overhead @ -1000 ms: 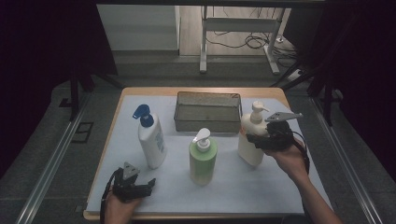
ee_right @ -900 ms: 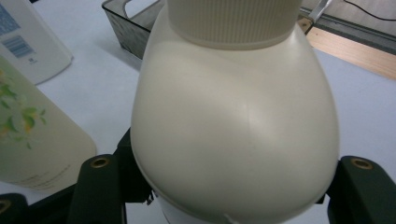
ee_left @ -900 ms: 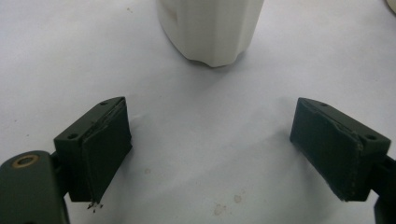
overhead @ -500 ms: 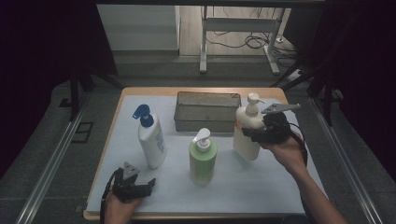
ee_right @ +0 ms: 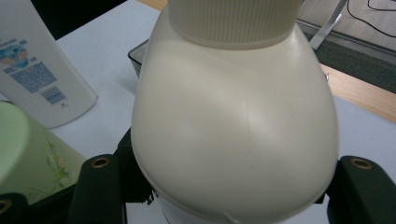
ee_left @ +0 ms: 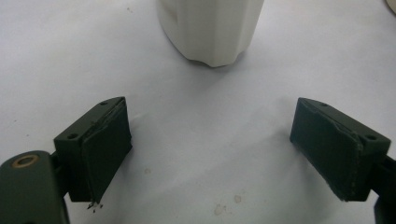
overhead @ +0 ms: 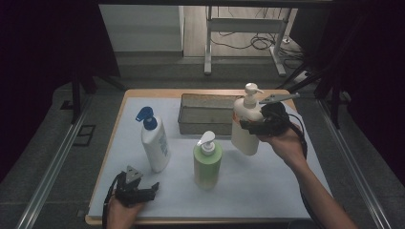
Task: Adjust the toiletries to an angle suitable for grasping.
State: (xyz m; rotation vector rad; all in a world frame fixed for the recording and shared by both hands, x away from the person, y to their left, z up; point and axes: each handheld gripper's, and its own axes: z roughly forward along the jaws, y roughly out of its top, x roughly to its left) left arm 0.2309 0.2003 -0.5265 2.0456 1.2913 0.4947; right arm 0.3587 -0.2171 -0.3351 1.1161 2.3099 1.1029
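A cream pump bottle [overhead: 243, 140] hangs tilted above the right side of the mat, just in front of the mesh basket [overhead: 200, 126]. My right gripper [overhead: 253, 125] is shut on its upper body, and in the right gripper view the bottle [ee_right: 233, 116] bulges between the two black jaws. At the front left my left gripper [overhead: 148, 191] rests low on the mat, open, with nothing between its pads [ee_left: 105, 144]. It faces the base of a white bottle [ee_left: 210, 28] with a blue pump [overhead: 155, 143].
A green pump bottle [overhead: 207, 162] stands mid-table between the two hands, close to the lifted bottle's left. The grey mesh basket sits at the back centre. A white mat [overhead: 267, 181] covers the wooden table; dark floor and rails lie on both sides.
My right gripper has lifted the cream bottle off the mat and carried it up and a little toward the basket. The left gripper has stayed put.
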